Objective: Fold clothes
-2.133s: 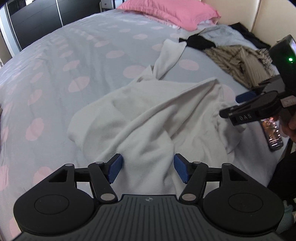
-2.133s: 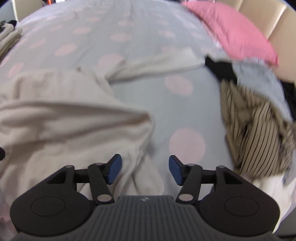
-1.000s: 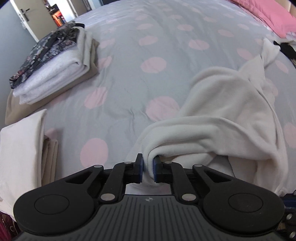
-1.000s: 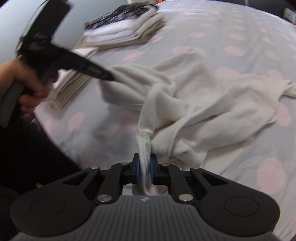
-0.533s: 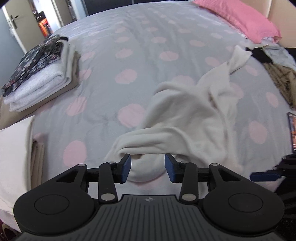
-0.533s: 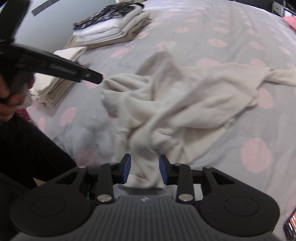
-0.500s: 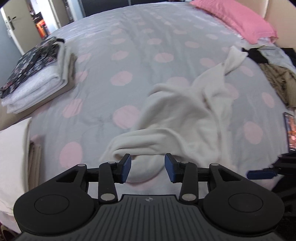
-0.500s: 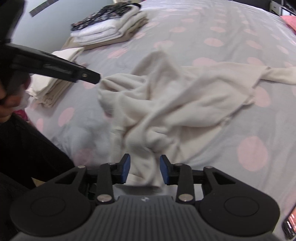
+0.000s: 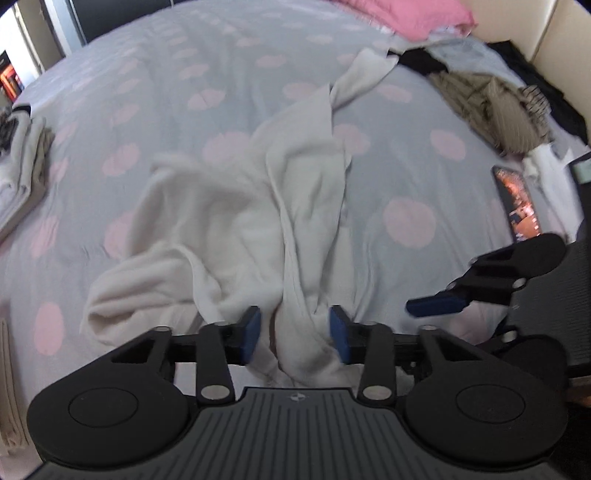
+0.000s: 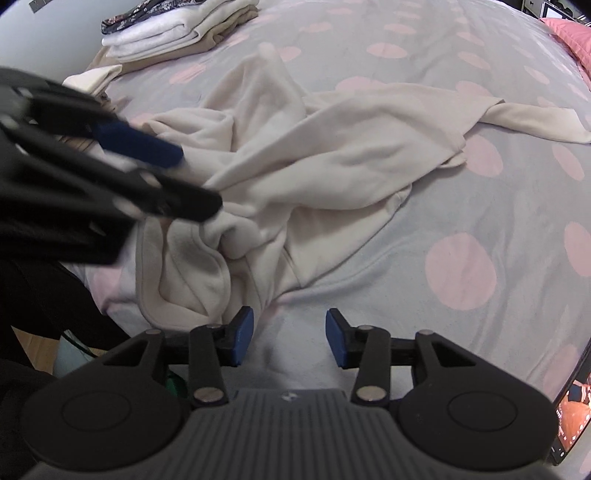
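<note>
Left gripper [image 9: 294,334], seen from the left wrist, stands released, its blue pads either side of a bunched fold of the cream fleece garment [image 9: 236,229], which lies crumpled on the polka-dot bed [image 9: 155,92]. A phone [image 9: 517,201] lies to the right, near a striped garment [image 9: 495,107].

From the right wrist, the right gripper [image 10: 286,341] is also released, over bare bedcover just beside the garment's near edge. Folded clothes [image 10: 177,26] are stacked at the far left.
</note>
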